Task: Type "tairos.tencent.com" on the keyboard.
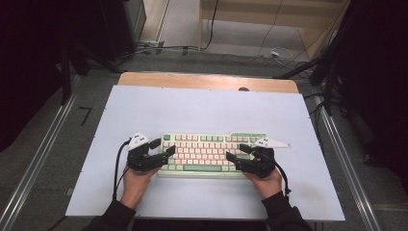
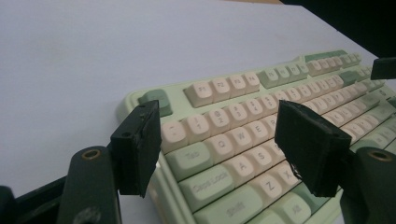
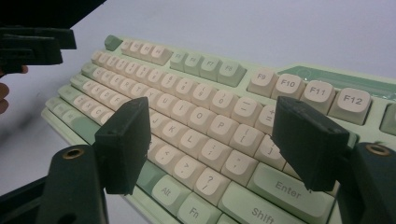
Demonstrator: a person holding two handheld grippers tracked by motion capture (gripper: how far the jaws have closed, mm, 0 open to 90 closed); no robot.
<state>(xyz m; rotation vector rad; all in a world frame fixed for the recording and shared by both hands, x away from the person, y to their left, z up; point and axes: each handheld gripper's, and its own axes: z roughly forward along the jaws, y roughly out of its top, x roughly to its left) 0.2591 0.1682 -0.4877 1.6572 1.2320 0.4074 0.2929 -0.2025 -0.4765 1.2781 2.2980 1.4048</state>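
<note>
I have the keyboard (image 1: 204, 154) lying flat on the pale sheet (image 1: 202, 108) that covers the surface, toward the near edge and roughly centred between my two hands. It is a mint-green board with cream and green keycaps, its long side running across the high view.

My left hand-held gripper (image 1: 163, 147) sits at the keyboard's left end. From the high view its jaws point inward over the corner of the board. In the left gripper view (image 2: 219, 144) the jaws stand spread wide, one beside the left edge of the case near the green corner key (image 2: 156, 100), the other above the letter rows around the Z and X keys. Nothing is pinched between them; the pads are clear of the keycaps as far as I can tell.

My right hand-held gripper (image 1: 235, 153) is at the right end, jaws pointing inward the same way. In the right gripper view (image 3: 212, 144) they are spread as well, straddling the punctuation keys, with the Enter key (image 3: 289, 186) just under the right-hand jaw. I see no key pressed between the pads, though I cannot tell whether a jaw tip touches a cap.

Each hand (image 1: 137, 180) rests on the sheet just in front of the keyboard, dark sleeves coming in from the bottom. Beyond the sheet a strip of the wooden surface (image 1: 207, 81) shows at the far side.
</note>
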